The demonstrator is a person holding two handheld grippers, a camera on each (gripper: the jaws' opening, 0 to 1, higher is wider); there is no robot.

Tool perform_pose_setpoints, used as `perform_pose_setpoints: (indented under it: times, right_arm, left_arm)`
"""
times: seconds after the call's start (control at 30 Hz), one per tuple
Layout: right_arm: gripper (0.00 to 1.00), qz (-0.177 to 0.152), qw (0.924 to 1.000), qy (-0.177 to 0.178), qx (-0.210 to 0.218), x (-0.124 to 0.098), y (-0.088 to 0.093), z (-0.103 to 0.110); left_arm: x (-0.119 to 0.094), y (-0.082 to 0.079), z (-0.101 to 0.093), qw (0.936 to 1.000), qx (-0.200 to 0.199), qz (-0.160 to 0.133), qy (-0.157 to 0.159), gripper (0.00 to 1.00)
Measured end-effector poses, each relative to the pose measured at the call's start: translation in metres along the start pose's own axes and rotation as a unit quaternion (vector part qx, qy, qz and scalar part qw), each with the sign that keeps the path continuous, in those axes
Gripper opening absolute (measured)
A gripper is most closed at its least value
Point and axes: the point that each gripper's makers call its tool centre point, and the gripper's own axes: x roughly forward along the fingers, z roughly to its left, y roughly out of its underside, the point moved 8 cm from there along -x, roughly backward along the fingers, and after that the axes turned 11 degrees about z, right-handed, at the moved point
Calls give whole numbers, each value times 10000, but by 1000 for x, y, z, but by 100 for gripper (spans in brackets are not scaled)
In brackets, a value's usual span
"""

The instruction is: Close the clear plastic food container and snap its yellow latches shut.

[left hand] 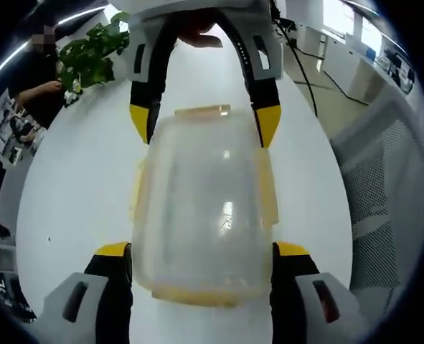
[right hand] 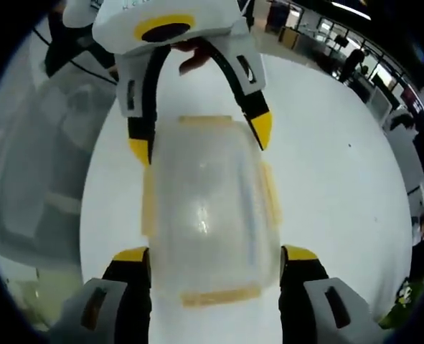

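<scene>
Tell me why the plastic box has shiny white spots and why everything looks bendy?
In the left gripper view, ceiling lights glare off the clear container lid; the fisheye lens curves the white table edges. In the right gripper view, a softer glare sits on the container, and the room behind looks blurry and bowed.

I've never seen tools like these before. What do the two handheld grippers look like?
Both look alike. The left gripper has two black jaws with yellow tips, rising from grey-white housings with dark slots. The right gripper matches it: black jaws, yellow tips, pale housings. Seen from opposite, each has curved black arms with small white markings under a white body; the left one's body carries a yellow-ringed black oval.
</scene>
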Motion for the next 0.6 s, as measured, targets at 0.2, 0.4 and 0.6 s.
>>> perform_pose_setpoints:
  times: [0.2, 0.4, 0.6]
  right_arm:
    - [72, 103, 9999, 10, 51, 1, -5, 4]
    - [73, 93, 9999, -4, 76, 5, -17, 10]
    - [73, 118, 9999, -31, 18, 10, -34, 14]
  left_arm:
    - [-1, 4, -2, 10000, 60, -43, -22, 79]
    - [-3, 16, -6, 10000, 69, -28, -42, 79]
    - [-8, 34, -10, 9999, -27, -43, -91, 80]
